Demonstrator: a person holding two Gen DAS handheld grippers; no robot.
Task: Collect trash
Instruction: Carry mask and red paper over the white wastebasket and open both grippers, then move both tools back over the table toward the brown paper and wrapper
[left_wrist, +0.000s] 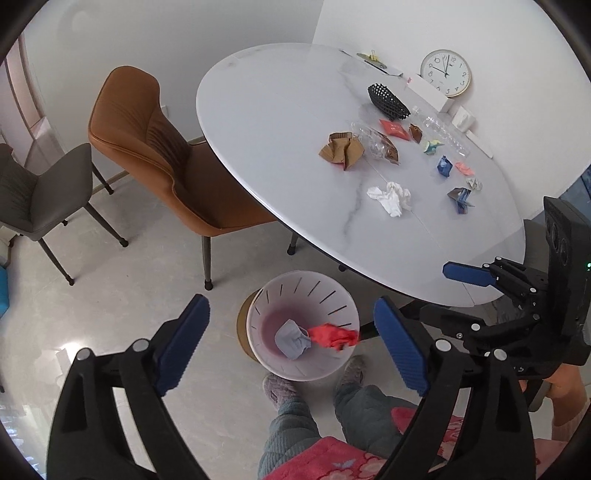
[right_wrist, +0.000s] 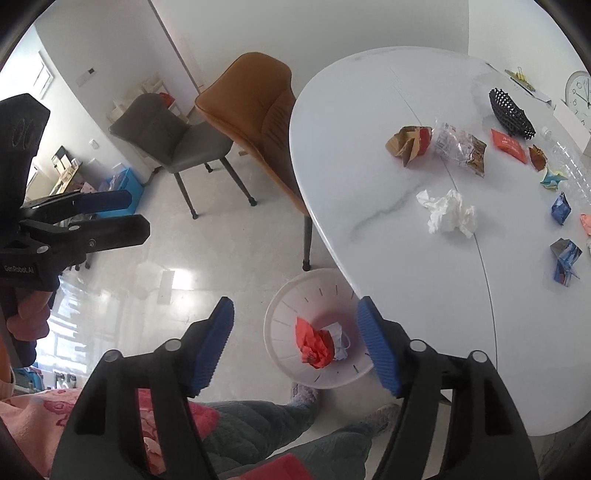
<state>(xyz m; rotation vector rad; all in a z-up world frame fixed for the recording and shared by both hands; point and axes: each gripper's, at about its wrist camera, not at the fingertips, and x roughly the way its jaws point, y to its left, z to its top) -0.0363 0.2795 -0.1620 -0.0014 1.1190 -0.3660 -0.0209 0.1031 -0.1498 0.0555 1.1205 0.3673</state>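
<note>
A white trash bin (left_wrist: 280, 365) (right_wrist: 284, 350) stands on the floor by the table edge. Inside lie a red crumpled paper (left_wrist: 332, 335) (right_wrist: 314, 343) and a grey-blue one (left_wrist: 291, 339). My left gripper (left_wrist: 291, 339) is open and empty above the bin. My right gripper (right_wrist: 295, 339) is open and empty, also above the bin; it shows at the right of the left wrist view (left_wrist: 469, 275). On the white table (left_wrist: 277, 129) (right_wrist: 369, 177) lie a white tissue (left_wrist: 391, 197) (right_wrist: 448, 214), a brown paper wad (left_wrist: 341, 149) (right_wrist: 408, 142), a clear wrapper (left_wrist: 376, 142) (right_wrist: 460, 146) and several small coloured scraps.
An orange chair (left_wrist: 147, 147) (right_wrist: 255, 110) and a grey chair (left_wrist: 40, 192) (right_wrist: 166, 136) stand left of the table. A black mesh basket (left_wrist: 388, 98) (right_wrist: 509, 110), a clock (left_wrist: 445, 72) and a plastic bottle (left_wrist: 443, 129) sit at the table's far side. The person's legs (left_wrist: 314, 406) are below the bin.
</note>
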